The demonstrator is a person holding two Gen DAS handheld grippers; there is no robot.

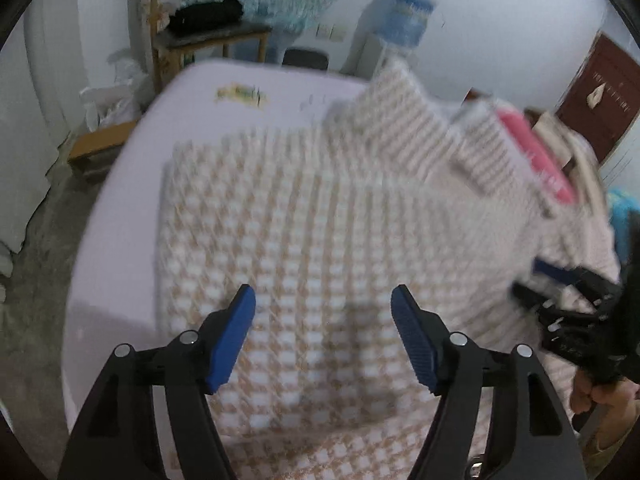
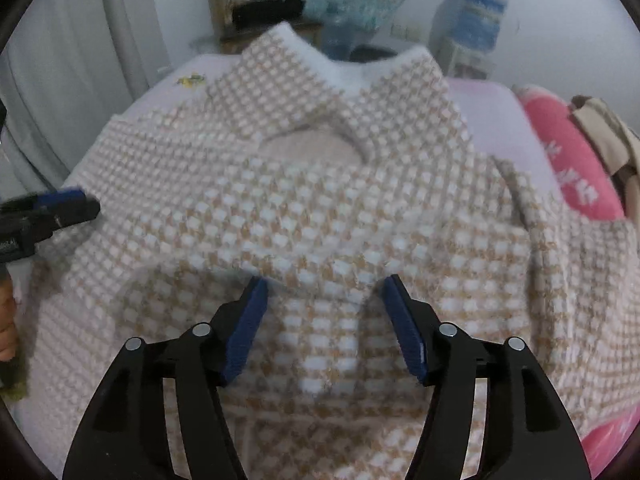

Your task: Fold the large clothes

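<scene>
Beneath both wide-spread tongs, left [image 1: 323,300] and right [image 2: 325,289], lies the checked sweater [image 2: 304,208], ungripped.

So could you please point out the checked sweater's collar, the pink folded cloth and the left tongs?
beige-and-white checked knit sweater [image 2: 352,76]: right wrist view, collar edge.
pink folded cloth [image 2: 568,160]: right wrist view, top face.
left tongs [image 1: 324,308]: left wrist view, between open fingertips.
</scene>
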